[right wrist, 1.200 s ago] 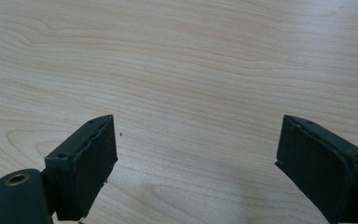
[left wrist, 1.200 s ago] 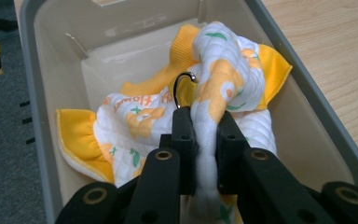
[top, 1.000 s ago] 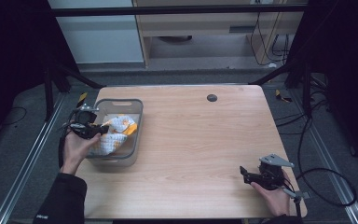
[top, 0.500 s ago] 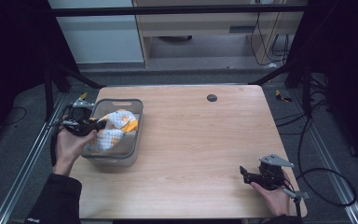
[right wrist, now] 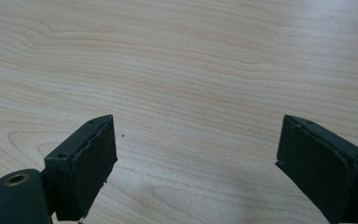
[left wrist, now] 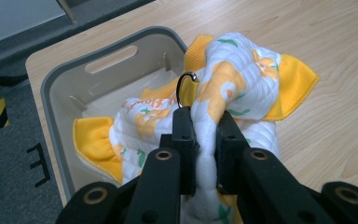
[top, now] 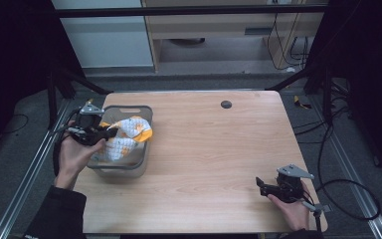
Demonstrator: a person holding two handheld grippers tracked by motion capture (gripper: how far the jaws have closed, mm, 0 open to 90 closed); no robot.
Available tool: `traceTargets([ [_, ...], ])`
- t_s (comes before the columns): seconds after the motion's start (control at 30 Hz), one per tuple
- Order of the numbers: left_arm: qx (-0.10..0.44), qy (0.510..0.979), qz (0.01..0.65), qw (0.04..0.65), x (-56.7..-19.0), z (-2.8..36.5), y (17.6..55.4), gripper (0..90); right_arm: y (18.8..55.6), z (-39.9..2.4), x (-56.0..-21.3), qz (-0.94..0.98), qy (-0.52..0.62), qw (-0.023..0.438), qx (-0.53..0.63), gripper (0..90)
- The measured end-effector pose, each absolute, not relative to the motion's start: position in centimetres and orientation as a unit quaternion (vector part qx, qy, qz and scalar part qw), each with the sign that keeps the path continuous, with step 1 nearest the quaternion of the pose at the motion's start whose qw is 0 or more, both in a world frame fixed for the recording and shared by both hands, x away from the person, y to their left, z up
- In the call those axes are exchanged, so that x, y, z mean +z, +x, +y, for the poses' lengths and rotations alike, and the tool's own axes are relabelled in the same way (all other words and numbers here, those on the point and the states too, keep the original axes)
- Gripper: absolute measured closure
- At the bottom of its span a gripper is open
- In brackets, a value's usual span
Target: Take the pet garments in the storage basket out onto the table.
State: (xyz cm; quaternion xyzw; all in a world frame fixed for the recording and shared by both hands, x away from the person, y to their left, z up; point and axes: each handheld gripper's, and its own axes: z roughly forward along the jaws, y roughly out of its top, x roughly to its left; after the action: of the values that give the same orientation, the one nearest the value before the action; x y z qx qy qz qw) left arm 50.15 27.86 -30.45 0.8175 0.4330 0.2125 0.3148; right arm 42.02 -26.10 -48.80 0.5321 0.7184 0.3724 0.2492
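Note:
A white and yellow printed cloth point(top: 127, 137) point(left wrist: 242, 84) lies partly in a grey plastic bin point(top: 129, 110) point(left wrist: 60, 79) at the table's left side, one fold draped over the bin's right rim. My left gripper point(top: 110, 132) point(left wrist: 205, 135) is shut on a bunched fold of that cloth and holds it up above the bin. A small dark metal ring point(left wrist: 185, 84) on the cloth shows just past the jaws. My right gripper point(top: 258, 186) point(right wrist: 198, 158) rests low near the table's front right corner, open, with bare wood between its jaws.
The wooden table point(top: 204, 149) has a round dark grommet point(top: 226, 104) near its back edge. Black frame posts and cables stand to the right of the table, and a yellow-black floor marking point(left wrist: 1, 112) lies left of the bin.
My left hand has risen and drawn back to the left, pulling the cloth higher out of the bin. The right hand has stayed where it was.

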Motion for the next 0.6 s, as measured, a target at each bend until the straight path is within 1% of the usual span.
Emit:
traceTargets([
  [0.6,0.199,0.843,0.378,0.328,-28.5,24.9,48.4,81.5,41.9,-26.1,-48.7,0.718,0.532,0.248,0.376,11.8],
])
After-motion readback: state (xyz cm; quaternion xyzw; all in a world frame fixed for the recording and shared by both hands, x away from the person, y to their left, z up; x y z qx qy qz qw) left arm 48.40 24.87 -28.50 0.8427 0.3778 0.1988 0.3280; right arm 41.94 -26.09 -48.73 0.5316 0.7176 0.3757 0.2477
